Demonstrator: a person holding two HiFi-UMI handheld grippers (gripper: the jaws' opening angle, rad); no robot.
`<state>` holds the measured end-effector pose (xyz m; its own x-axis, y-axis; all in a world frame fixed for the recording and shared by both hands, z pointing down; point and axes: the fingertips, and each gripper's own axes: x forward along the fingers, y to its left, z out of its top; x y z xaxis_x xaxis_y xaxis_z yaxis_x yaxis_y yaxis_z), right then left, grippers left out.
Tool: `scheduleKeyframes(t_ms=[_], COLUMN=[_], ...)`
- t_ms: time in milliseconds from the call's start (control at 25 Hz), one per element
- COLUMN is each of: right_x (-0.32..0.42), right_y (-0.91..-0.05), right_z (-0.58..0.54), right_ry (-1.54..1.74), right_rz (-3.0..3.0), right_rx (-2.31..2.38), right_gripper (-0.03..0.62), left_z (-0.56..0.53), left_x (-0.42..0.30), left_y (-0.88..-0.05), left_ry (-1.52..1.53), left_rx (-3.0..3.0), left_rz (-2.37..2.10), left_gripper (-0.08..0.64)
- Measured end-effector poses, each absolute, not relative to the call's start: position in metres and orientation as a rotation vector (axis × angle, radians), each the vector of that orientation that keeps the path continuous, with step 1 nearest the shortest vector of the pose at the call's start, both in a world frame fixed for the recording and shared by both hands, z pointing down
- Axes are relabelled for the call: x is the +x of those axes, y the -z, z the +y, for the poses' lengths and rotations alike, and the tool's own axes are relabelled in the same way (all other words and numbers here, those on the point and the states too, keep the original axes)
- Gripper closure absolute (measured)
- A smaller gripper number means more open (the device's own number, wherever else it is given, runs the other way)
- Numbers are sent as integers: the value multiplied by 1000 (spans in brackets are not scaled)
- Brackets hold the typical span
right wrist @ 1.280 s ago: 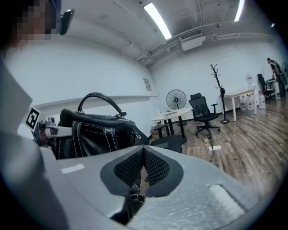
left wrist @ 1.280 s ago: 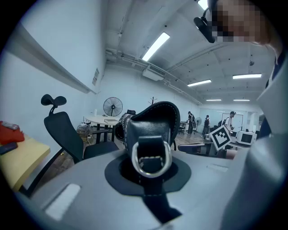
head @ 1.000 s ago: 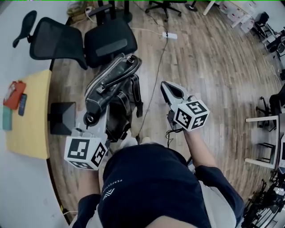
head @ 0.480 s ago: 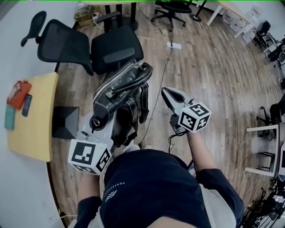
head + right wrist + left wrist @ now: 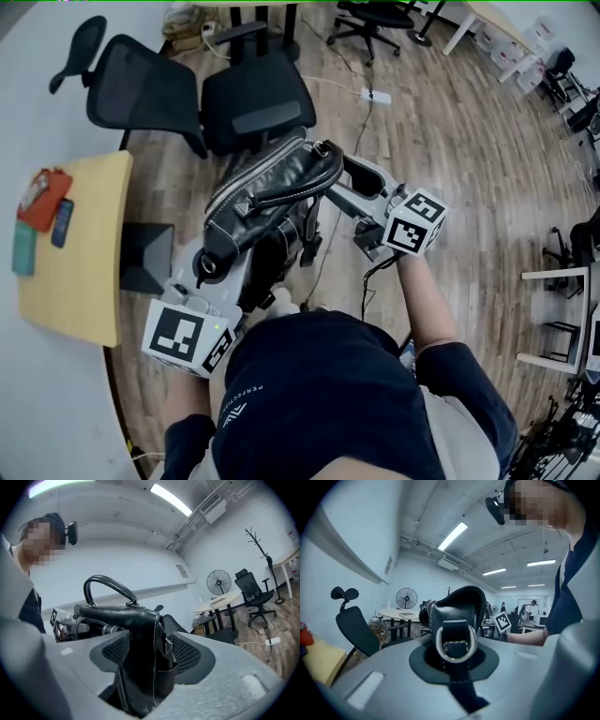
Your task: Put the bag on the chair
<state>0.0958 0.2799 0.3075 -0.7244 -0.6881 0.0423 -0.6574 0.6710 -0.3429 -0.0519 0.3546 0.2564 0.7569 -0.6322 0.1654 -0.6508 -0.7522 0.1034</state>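
- Clamped shut, the left gripper (image 5: 206,270) held the strap tab (image 5: 454,667) at the near end of the black leather handbag (image 5: 272,183). Its jaws were almost together on the leather just below a metal D-ring (image 5: 455,643).
- The right gripper (image 5: 349,186) had just been opening its jaws to a wide spread. The handbag's far end stood between the ribbed pads (image 5: 187,653), which I judged to flank it rather than squeeze it.
- The handbag hung in the air, roughly level, between the two grippers. It was in front of the person and short of the office chair (image 5: 150,89), whose black seat (image 5: 258,98) lay bare just beyond it.
- By my reading this was the carry stage, with the right claw about to take a second hold.
- The next move called for closing those jaws on the far end and bringing both grippers forward over the seat. The handbag would then be lowered until the seat bore its weight, and only then let go. The loose straps (image 5: 281,248) hanging beneath might snag on the seat edge.
- Only the head view showed the chair relative to the handbag, along with a yellow desk (image 5: 70,262) at the left.
- Only the left gripper view showed the D-ring and tab in the grip.
- Only the right gripper view showed the carry handle (image 5: 105,585) arching above the handbag, and how the pads stood on either side of its end.
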Motion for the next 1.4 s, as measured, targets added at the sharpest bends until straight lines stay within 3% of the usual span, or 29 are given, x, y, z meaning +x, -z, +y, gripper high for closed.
scheduleKeyframes(t_ms=[200,440,920,1400], right_x=[68,65,81,109], right_y=[-311,-328,-304,-236], right_z=[270,262,212,82], right_ry=[518,561,481,308], right_rz=[2842,2809,2838,2880], right_rx=[-1060,-1171,-1180,-989], right_gripper=[357,478,525,543], left_z=[344,331,258,131], left_x=[-72,-79,-70,-36], left_y=[-267,-287,-300,-238], left_ry=[-189,-231,-284,-292], left_rx=[2800,2786,2741,2743], left_rz=[-976,-957,-1186,-1488], left_gripper=[506,506,502,497])
